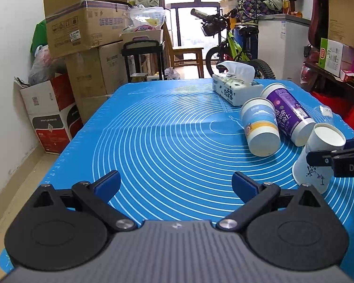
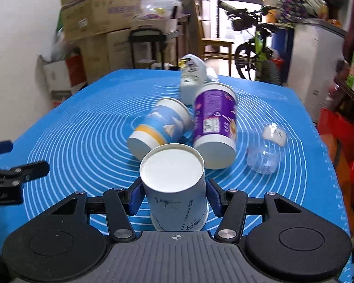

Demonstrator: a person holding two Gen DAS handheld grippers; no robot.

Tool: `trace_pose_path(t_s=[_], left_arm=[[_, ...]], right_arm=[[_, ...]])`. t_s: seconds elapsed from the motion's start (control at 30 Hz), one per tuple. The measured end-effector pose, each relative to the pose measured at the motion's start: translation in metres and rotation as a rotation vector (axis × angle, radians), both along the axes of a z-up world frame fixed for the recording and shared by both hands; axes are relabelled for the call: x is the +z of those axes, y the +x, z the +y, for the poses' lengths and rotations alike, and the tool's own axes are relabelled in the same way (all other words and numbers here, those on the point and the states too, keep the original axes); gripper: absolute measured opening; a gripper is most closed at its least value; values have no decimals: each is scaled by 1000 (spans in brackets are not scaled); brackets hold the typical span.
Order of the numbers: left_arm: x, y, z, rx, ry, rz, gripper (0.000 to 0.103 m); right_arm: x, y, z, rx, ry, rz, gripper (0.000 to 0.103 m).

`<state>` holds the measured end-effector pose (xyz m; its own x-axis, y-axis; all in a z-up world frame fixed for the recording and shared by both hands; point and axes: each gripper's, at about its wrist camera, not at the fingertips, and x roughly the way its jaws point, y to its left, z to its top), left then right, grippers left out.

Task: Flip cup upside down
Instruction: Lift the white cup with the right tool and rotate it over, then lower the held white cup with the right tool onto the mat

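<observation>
A white paper cup (image 2: 174,184) with a dark branch print stands upside down on the blue mat (image 2: 82,136), base up. My right gripper (image 2: 174,197) is shut on the cup, one blue pad on each side. The cup also shows in the left wrist view (image 1: 318,155) at the right edge, tilted a little, with the right gripper's black finger across it. My left gripper (image 1: 175,186) is open and empty, low over the mat's near side.
A blue-and-white cup (image 2: 159,128) and a purple cup (image 2: 214,125) lie on their sides just behind the white cup. A clear plastic cup (image 2: 266,148) lies to the right. A tissue pack (image 1: 236,87) sits further back. Boxes, a bicycle and shelves surround the table.
</observation>
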<state>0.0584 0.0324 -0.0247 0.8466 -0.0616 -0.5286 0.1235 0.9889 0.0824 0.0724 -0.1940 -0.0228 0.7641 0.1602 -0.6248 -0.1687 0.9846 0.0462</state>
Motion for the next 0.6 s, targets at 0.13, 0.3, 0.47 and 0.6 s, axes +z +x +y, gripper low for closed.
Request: trace_pose_path(t_s=[0.13, 0.3, 0.47, 0.6], left_arm=[[-1, 0, -1, -13, -11, 8, 99], [-3, 0, -3, 1, -20, 5, 99], [-3, -1, -4, 8, -35, -8, 99], [-1, -5, -6, -12, -62, 26, 99]], right_arm=[[-6, 2, 1, -25, 16, -21, 61], [-8, 4, 1, -41, 19, -17, 66], [-5, 1, -2, -53, 40, -24, 70], [6, -16, -8, -76, 56, -55, 88]])
